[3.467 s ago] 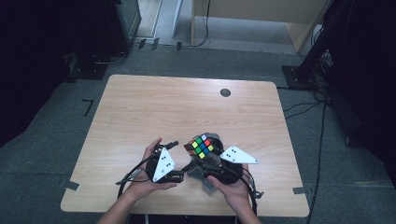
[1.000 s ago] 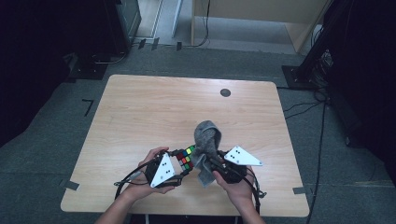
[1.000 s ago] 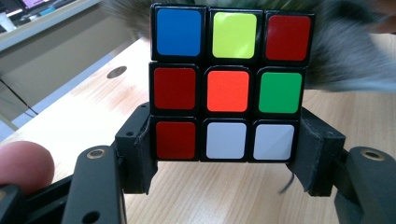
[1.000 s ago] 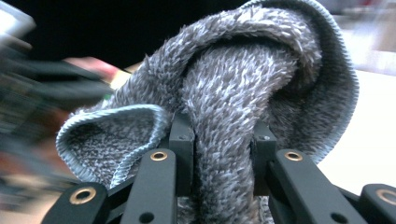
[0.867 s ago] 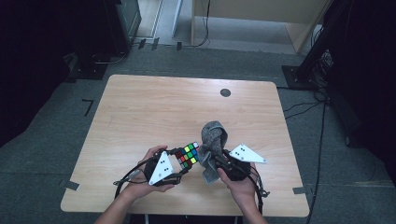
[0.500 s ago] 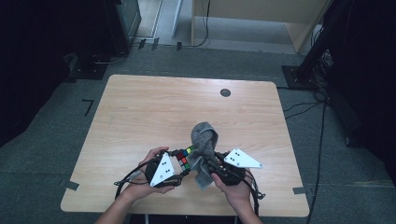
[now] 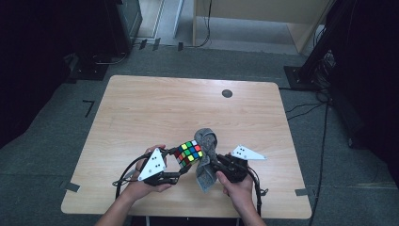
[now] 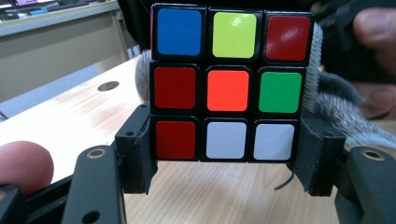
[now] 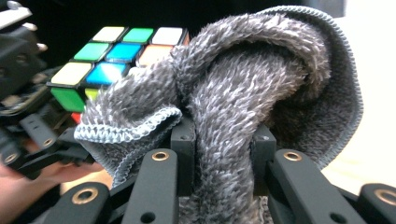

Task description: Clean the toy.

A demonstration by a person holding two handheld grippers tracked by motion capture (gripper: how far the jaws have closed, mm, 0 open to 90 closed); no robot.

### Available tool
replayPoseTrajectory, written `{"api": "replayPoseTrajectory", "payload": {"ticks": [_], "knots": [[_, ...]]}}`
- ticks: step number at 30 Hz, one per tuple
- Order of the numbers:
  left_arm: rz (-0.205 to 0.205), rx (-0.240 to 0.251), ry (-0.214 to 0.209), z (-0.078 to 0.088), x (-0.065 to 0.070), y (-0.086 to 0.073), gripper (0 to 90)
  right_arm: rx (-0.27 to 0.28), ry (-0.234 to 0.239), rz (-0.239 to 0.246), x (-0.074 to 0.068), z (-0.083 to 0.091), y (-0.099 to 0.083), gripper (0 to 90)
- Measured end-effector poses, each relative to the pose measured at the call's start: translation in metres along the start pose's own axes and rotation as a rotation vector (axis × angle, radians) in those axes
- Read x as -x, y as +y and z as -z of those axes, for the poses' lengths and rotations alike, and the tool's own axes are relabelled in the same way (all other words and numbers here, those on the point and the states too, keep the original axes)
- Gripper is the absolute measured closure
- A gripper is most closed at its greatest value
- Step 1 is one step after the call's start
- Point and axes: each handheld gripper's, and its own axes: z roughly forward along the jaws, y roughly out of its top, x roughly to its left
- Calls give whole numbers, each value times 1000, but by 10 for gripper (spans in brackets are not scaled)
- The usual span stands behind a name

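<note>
Your left gripper has its jaws clamped on the lower sides of the Rubik's cube, holding it above the wooden table near the front edge. Your right gripper pinches a bunched fold of the grey towel between narrow jaws. The towel lies against the cube's right side, and seems to press on it, though the exact contact is hard to make out in the high view. A dark round spot sits far back on the table.

There are two tongs, the left tongs and the right tongs, one puzzle cube, one grey cloth and one counter.
</note>
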Motion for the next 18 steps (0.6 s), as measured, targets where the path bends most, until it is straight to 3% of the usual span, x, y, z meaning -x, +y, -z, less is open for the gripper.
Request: {"api": "replayPoseTrajectory", "payload": {"ticks": [2,3,7,10,12,15,18], "knots": [[25,17,4,1,-2,1,349,-53,39,-7,5,-4,-3,714],[38,24,12,2,-4,2,349,-73,22,13,4,-6,-4,713],[63,8,68,2,-10,-1,349,-155,-201,164,4,-10,-7,712],[86,-3,100,0,-12,-3,349,-123,-252,139,13,-2,-3,712],[100,-5,115,-2,-13,-4,349,-97,-315,147,19,7,2,710],[103,-5,187,-6,-14,-6,349,-74,-389,163,29,17,7,695],[121,-37,251,-14,-21,-13,349,-61,-472,148,43,22,8,682]]}}
